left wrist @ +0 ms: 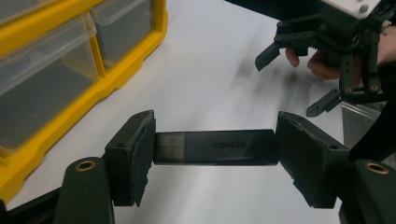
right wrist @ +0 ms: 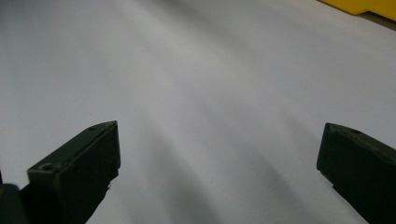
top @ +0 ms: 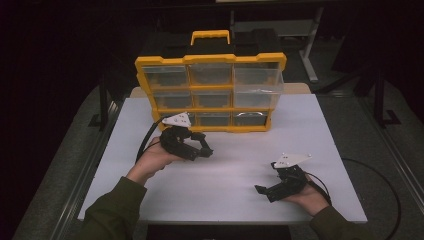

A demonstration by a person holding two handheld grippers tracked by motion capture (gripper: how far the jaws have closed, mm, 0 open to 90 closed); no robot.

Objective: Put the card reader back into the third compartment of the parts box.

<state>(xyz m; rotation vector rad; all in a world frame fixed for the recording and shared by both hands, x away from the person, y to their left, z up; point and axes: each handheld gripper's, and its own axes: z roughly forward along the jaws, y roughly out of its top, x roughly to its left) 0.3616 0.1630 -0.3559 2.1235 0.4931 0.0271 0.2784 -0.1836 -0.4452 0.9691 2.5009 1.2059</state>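
White table [top: 320, 130]: it is carrying everything you are working with, and most of its surface is lying bare between your two hands.
Yellow drawer organiser [top: 210, 92]: it is standing upright at the far edge of the table, with a carry handle on top and three rows of clear plastic drawers facing you.
Your left gripper [left wrist: 215, 149]: you are holding it just in front of the organiser's bottom row, toward its left end. Its jaws are pressing end to end on a dark stick, one pad on each end, so the opening is as wide as the stick is long.
Your right gripper [right wrist: 219, 154]: you are holding it low over the near right part of the table, well apart from the left one. Its jaws are standing wide apart with bare table showing between them.
UGREEN adapter stick [left wrist: 219, 147]: it is lying crosswise between the left jaws, its translucent cap end touching one pad, lifted off the table.
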